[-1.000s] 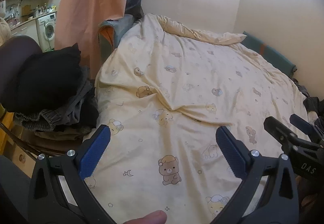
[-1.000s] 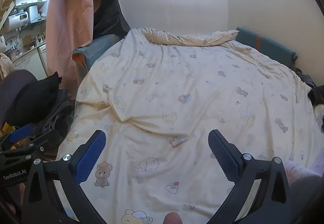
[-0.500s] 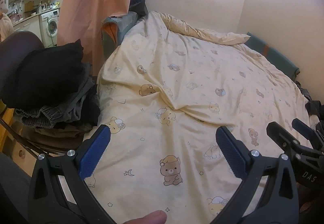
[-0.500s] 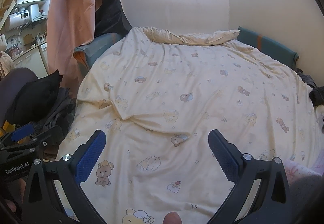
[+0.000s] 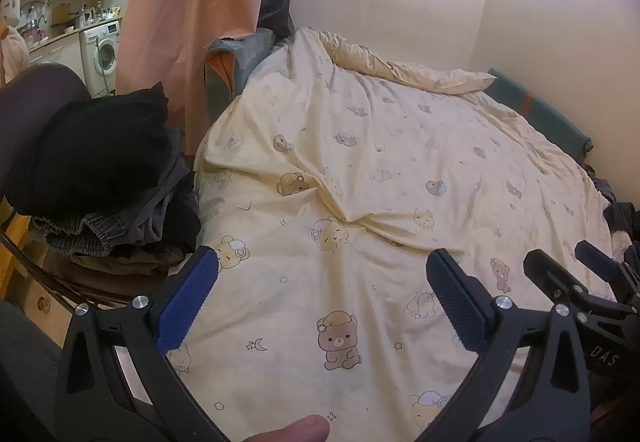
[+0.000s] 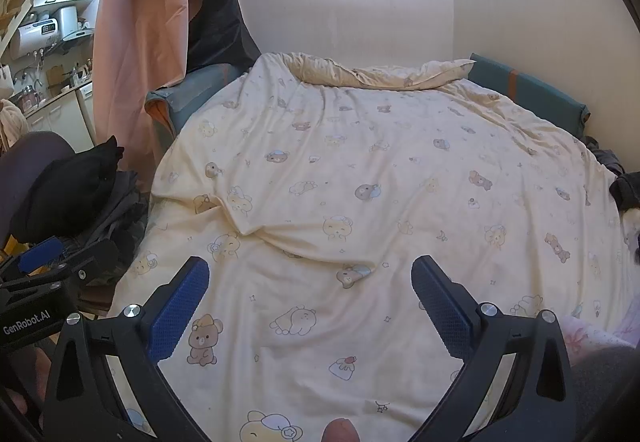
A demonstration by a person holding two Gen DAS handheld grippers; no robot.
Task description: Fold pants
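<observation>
Left gripper (image 5: 320,282): fingers spread wide, nothing between the blue pads; held above the near part of the duvet (image 5: 400,170), pointing toward the far wall.
Right gripper (image 6: 310,290): likewise spread wide and unloaded; over the near-centre of the duvet, just right of the left unit.
Work surface: bed under a pale yellow bear-print duvet, 1 raised wrinkle across the middle, otherwise fairly flat.
Pants, location: none laid out on the bed. Likeliest source is the clothes pile (image 5: 104,178) on the dark chair (image 5: 36,90) at the bed's left edge; a grey ribbed-waistband garment (image 5: 80,234) low in the pile could be pants, not confirmed.
Other dark cloth: small heap at the bed's right edge (image 6: 626,190); type unclear.
Orientation, long axis: cannot tell; everything in the pile is crumpled, no leg line or waist-to-hem direction readable.
Handling, judged: soft, limp, light to medium weight; no stiffness to hold a shape, will drape and drag neighbouring garments if pulled from under the black top layer.
Grip advice, judged: pinch the thick ribbed waistband, 1 gripper at each end, lift clear, then spread flat on the duvet with waist and hems along 1 line.
Stage, judged: very start; garment not yet picked.
Risk, judged: toppling the pile off the chair.
</observation>
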